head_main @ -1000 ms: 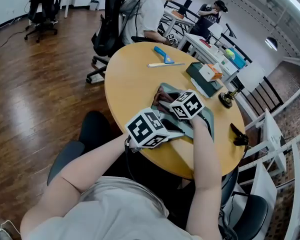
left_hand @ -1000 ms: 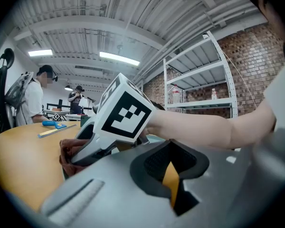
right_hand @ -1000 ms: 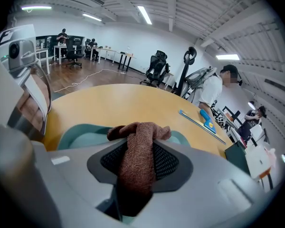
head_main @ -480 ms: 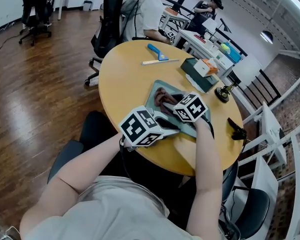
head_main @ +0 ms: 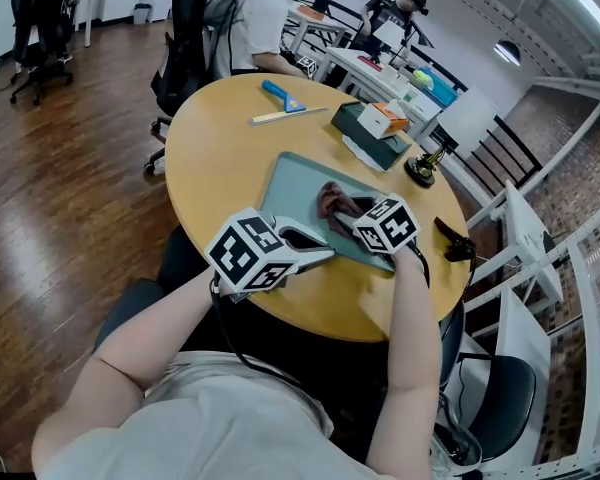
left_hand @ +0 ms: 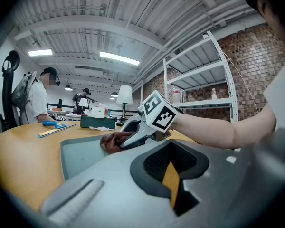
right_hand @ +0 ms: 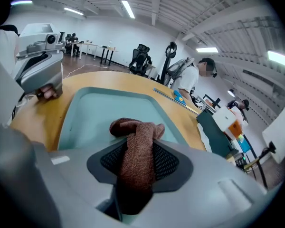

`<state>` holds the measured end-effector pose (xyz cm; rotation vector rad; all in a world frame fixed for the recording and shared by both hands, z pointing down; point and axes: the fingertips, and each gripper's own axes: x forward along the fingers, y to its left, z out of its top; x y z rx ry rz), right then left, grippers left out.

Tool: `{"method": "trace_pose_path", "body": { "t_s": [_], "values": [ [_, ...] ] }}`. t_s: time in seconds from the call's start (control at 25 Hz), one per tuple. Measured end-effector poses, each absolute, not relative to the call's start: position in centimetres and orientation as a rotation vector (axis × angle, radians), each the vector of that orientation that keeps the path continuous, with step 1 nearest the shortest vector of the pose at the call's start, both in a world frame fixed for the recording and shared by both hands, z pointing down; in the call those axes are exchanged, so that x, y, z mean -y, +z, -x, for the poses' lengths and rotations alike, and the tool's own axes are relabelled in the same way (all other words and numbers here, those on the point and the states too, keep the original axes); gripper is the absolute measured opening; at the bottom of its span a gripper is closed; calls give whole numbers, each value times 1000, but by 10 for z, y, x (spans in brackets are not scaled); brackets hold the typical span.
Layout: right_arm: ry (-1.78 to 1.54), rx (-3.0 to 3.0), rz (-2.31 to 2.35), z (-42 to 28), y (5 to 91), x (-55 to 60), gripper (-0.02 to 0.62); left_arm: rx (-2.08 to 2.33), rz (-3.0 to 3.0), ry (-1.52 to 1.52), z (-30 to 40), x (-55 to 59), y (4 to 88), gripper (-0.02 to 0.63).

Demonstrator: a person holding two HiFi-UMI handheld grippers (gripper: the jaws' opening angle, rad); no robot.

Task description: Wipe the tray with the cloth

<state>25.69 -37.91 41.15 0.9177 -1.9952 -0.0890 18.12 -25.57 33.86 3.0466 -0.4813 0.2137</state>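
A teal tray [head_main: 290, 180] lies on the round wooden table [head_main: 215, 158]. My right gripper [head_main: 348, 214] is shut on a brown cloth [head_main: 334, 202] and presses it onto the tray's right half. In the right gripper view the cloth [right_hand: 133, 125] hangs bunched between the jaws over the tray [right_hand: 95, 108]. The left gripper [head_main: 315, 245] rests at the tray's near rim. Whether it clamps that rim is hidden. The left gripper view shows the right gripper [left_hand: 128, 139] pushing the cloth [left_hand: 111, 141] on the tray [left_hand: 80, 156].
Beyond the tray lie a blue scraper [head_main: 278, 92] and a ruler [head_main: 278, 116]. A dark green box [head_main: 365, 136] with a small carton on it stands at the far right. A black tool [head_main: 455, 244] lies near the table's right edge. A person [head_main: 250, 18] sits behind the table.
My right gripper has dragged the cloth from the tray's left part toward its right side, baring more of the tray. The left gripper has stayed at the near rim.
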Motion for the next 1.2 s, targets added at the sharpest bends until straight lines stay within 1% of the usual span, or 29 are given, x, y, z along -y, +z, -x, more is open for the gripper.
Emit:
{"method": "trace_pose_path", "body": {
  "t_s": [0.36,0.72,1.0,1.2],
  "values": [
    [2,1881,-1106,-339,413,362,140,460,-3049,210,-181,256,339,322],
    [47,1770,-1231,-392,415,348,140,457,-3048,204,-181,257,340,322],
    [46,1766,-1256,-400,415,340,139,458,-3049,201,-181,256,340,322],
    [-3,1788,-1200,-379,412,334,138,458,-3049,200,-182,257,339,322]
  ]
}}
